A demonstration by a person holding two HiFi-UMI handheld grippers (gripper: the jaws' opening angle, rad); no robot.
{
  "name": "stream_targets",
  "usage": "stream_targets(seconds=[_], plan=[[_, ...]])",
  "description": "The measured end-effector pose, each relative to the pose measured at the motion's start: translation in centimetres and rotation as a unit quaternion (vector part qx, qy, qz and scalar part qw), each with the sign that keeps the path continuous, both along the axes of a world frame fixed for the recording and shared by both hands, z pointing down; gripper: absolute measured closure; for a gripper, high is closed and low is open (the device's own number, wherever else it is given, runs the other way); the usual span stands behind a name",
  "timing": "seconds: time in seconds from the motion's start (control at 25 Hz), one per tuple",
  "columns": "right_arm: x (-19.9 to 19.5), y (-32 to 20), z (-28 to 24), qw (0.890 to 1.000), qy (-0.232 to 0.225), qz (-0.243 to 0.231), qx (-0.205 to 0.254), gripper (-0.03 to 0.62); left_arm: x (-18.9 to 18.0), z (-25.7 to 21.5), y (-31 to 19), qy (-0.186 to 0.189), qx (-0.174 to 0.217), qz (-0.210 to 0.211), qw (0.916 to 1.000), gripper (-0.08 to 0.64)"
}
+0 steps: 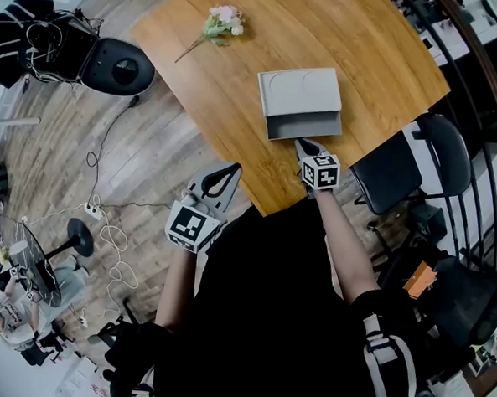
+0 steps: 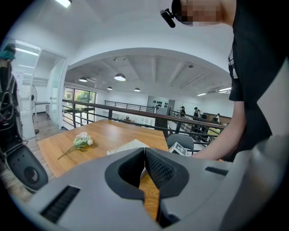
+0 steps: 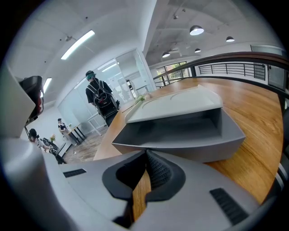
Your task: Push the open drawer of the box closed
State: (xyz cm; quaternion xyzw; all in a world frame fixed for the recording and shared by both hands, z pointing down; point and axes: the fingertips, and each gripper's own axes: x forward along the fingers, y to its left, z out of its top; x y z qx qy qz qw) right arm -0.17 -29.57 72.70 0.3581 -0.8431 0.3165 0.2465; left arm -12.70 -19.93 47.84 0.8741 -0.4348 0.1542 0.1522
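Observation:
A grey box [image 1: 299, 89] stands on the wooden table [image 1: 367, 50], and its drawer [image 1: 304, 125] is pulled out toward me. My right gripper [image 1: 303, 144] is shut and empty, its tips just short of the drawer front. The right gripper view shows the open drawer [image 3: 180, 133] close ahead of the shut right gripper [image 3: 145, 154], under the box top [image 3: 176, 103]. My left gripper [image 1: 233, 170] is shut on nothing and hangs off the table's near-left edge. In the left gripper view the box [image 2: 128, 146] shows just beyond the shut left gripper [image 2: 144, 151].
A small bunch of flowers [image 1: 222, 22] lies at the table's far left. A black chair [image 1: 412, 166] stands at the right edge of the table. On the floor to the left are a black round device [image 1: 118, 66], cables and a fan [image 1: 76, 237]. A person [image 3: 100, 97] stands far off.

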Motion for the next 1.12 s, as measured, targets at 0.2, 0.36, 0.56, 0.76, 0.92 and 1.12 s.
stream_targets(seconds=[0.2, 0.36, 0.56, 0.76, 0.92, 1.12], plan=[[-0.3, -0.9, 0.0, 1.000, -0.002, 0.000, 0.002, 0.577, -0.5, 0.1, 0.0, -0.004, -0.001, -0.006, 1.0000, 0.537], [-0.5, -1.6, 0.0, 1.000, -0.001, -0.003, 0.003, 0.577, -0.5, 0.2, -0.2, -0.002, -0.002, -0.010, 0.9999, 0.537], [-0.7, -2.2, -0.2, 1.000, -0.001, -0.006, 0.005, 0.577, -0.5, 0.1, -0.4, -0.002, -0.003, -0.010, 0.9999, 0.537], [-0.8, -2.4, -0.3, 1.000, -0.002, -0.008, 0.007, 0.577, -0.5, 0.0, -0.4, -0.004, -0.002, -0.011, 0.9999, 0.537], [-1.1, -2.8, -0.2, 1.000, -0.001, -0.010, 0.009, 0.577, -0.6, 0.1, -0.5, -0.005, -0.003, -0.011, 0.9999, 0.537], [-1.1, -3.9, -0.3, 1.000, -0.003, -0.011, 0.011, 0.577, -0.4, 0.2, -1.0, -0.005, -0.005, -0.012, 0.9999, 0.537]])
